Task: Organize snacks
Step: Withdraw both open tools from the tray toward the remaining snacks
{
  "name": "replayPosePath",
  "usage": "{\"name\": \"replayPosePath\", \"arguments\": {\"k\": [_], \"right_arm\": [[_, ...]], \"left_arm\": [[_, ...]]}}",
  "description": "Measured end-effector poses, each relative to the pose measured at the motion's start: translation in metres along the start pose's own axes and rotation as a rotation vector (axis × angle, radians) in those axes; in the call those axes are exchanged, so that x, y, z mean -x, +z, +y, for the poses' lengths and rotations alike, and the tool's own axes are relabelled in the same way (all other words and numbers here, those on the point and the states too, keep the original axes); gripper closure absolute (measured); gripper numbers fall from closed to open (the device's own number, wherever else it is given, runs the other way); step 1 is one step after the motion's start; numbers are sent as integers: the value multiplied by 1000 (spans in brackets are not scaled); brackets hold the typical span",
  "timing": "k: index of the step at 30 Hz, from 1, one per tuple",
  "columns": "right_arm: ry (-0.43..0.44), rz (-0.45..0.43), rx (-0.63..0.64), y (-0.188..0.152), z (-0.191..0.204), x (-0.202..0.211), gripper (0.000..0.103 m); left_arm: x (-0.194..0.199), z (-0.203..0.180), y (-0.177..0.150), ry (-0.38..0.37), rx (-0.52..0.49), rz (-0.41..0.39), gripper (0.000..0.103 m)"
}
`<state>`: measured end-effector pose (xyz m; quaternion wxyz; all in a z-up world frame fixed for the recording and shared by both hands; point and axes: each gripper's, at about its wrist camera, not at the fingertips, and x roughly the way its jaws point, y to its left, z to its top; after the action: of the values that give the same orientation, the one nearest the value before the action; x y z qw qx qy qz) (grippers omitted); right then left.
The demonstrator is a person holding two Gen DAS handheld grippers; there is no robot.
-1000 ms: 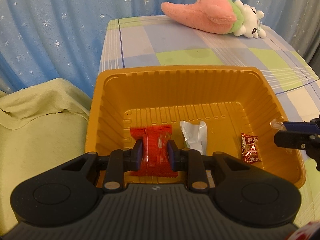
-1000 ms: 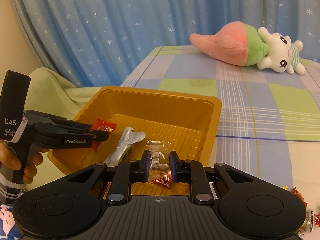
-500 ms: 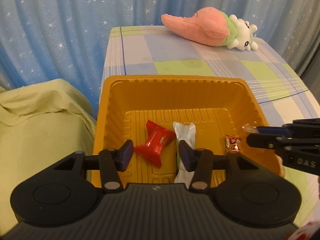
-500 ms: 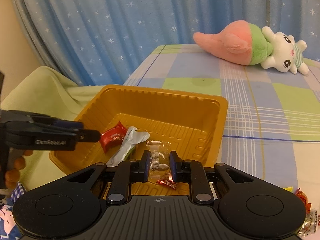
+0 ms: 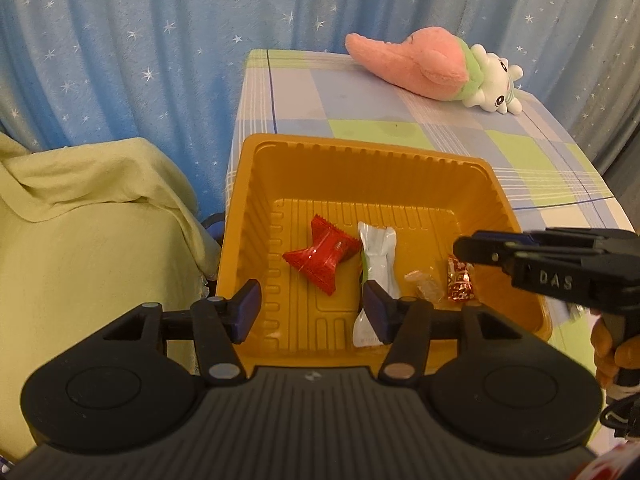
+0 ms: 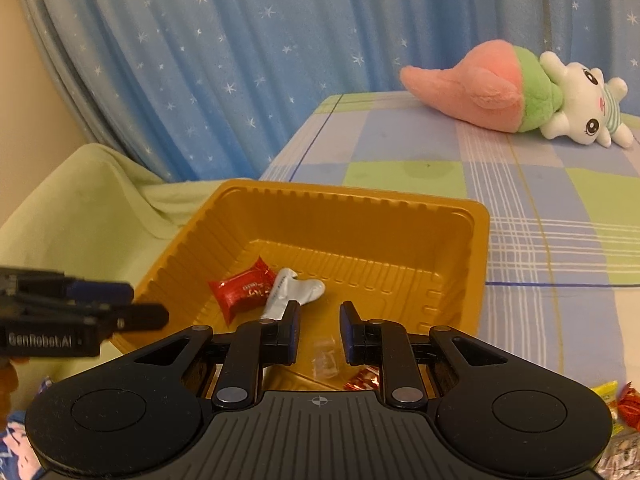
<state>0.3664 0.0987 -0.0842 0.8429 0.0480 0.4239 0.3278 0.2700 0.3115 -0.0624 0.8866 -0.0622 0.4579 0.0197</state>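
An orange tray (image 5: 360,148) (image 6: 360,196) stands on the checked table. A red snack (image 5: 320,258) (image 6: 244,290), a white packet (image 5: 378,268) (image 6: 296,290), a clear-wrapped candy (image 5: 426,286) (image 6: 326,360) and a small red-and-silver candy (image 5: 460,280) lie in it. My left gripper (image 5: 312,312) hovers over the tray's near side, its jaws opening with nothing between them. My right gripper (image 6: 320,332) hangs over the tray's right end, its jaws opening by a narrow gap. The clear candy lies loose on the tray floor below the right fingers.
A pink and white plush toy (image 5: 432,68) (image 6: 500,92) lies at the table's far end. A pale green cloth (image 5: 80,220) covers something left of the tray. Loose snacks (image 6: 616,404) lie on the table to the right. A blue starred curtain hangs behind.
My left gripper let go of the red snack, opened and pulled up and back; the snack now lies in the tray. The clear candy dropped from my right gripper into the tray.
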Motion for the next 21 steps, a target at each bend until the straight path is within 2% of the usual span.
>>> {"name": "replayPosePath", "arguments": {"k": [1, 3, 4, 5, 8, 12, 17, 21], "right_arm": [[4, -2, -5, 0, 0, 0, 78], [7, -6, -11, 0, 2, 3, 66], [4, -10, -14, -1, 2, 6, 55], [1, -20, -15, -3, 2, 9, 49], [-2, -35, -13, -7, 2, 20, 43], [-6, -30, -33, -14, -3, 34, 41], [-16, -34, -65, -26, -11, 56, 26], [-29, -37, -80, -36, -16, 74, 22]], "left_arm": [[1, -1, -1, -1, -1, 3, 49], [3, -2, -5, -3, 0, 8, 46], [4, -3, -7, -4, 2, 11, 42], [5, -4, -9, -4, 5, 14, 40], [9, -7, -15, -6, 12, 25, 36], [13, -12, -23, -1, 15, 30, 31], [20, -21, -31, 19, 11, 23, 22], [27, -30, -37, 29, 9, 18, 19]]}}
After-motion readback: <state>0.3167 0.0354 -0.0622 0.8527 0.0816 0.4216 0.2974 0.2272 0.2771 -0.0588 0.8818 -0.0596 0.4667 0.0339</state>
